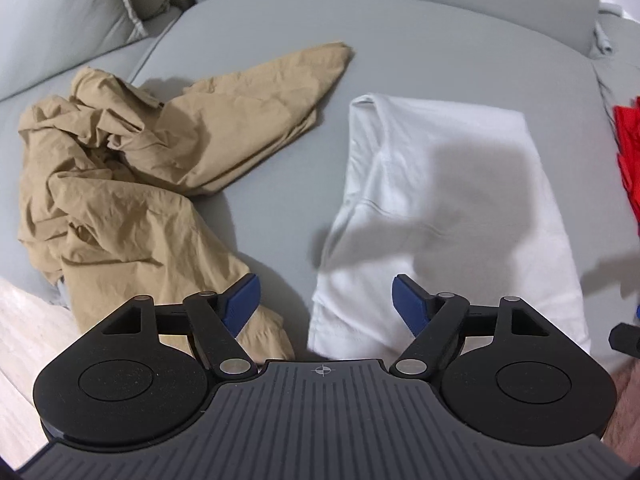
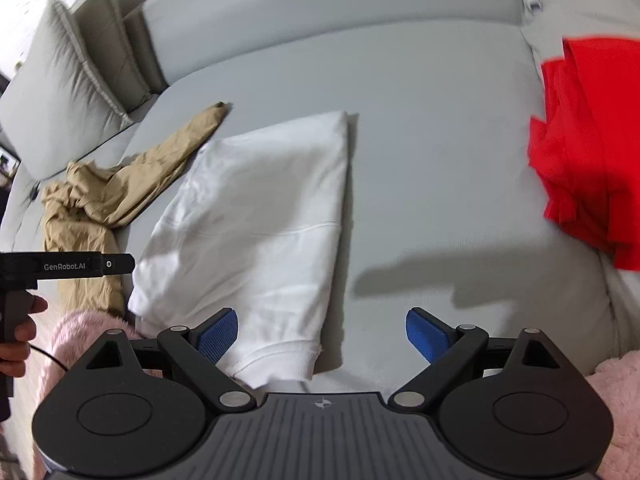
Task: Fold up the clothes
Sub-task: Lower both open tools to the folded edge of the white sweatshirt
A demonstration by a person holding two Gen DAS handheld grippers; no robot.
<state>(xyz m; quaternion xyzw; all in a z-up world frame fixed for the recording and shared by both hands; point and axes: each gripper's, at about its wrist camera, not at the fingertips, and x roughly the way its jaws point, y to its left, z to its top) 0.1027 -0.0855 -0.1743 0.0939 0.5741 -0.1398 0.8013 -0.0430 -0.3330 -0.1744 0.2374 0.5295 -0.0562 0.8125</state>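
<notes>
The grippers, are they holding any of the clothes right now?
No. The left gripper and the right gripper are both open and empty, above the white garment on the sofa.

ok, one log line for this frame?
left tongs: open, empty | right tongs: open, empty | folded white cotton shirt: flat on sofa | crumpled tan trousers: unfolded

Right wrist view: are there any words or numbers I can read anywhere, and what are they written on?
"GenRobot.AI": white letters on the black bar of the left claw tool, held in a hand at the picture's left edge.
No other words or numbers can be read in either view. The white top, tan clothes and red clothes show no print.
</notes>
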